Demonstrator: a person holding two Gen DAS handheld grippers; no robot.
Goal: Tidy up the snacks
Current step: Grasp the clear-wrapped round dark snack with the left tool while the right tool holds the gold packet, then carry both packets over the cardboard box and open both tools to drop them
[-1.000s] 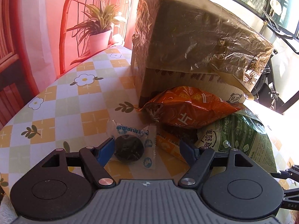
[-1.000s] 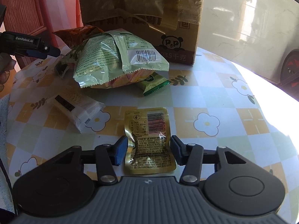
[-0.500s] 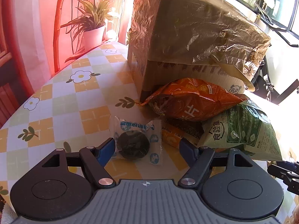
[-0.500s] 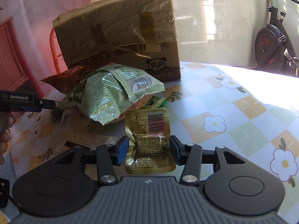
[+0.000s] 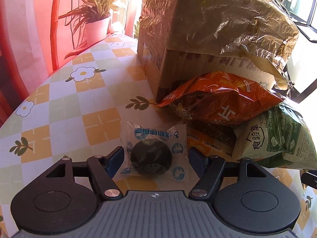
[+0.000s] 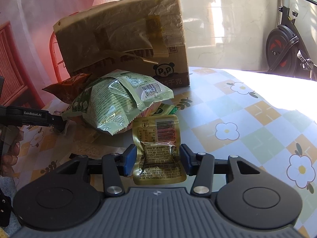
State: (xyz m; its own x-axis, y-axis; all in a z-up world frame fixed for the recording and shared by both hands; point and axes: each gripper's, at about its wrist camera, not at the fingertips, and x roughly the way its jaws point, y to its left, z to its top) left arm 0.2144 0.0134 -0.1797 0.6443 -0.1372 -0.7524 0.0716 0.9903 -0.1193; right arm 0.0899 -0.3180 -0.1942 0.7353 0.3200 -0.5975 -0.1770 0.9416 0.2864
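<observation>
We note the left gripper (image 5: 155,156) with jaws apart, lately narrowing, straddling the clear cookie packet (image 5: 153,151) lying on the tablecloth (image 5: 59,107) before the cardboard box (image 5: 208,29); right gripper (image 6: 158,159) clamped on the gold pouch (image 6: 158,148), before that box.

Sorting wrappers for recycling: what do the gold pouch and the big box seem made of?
Gold pouch: likely metallised plastic film, glossy; it crinkles and glints.
Big box: matte brown cardboard with printed lettering, partly draped in shiny, wrinkled plastic sheet, apparently taped on.
</observation>
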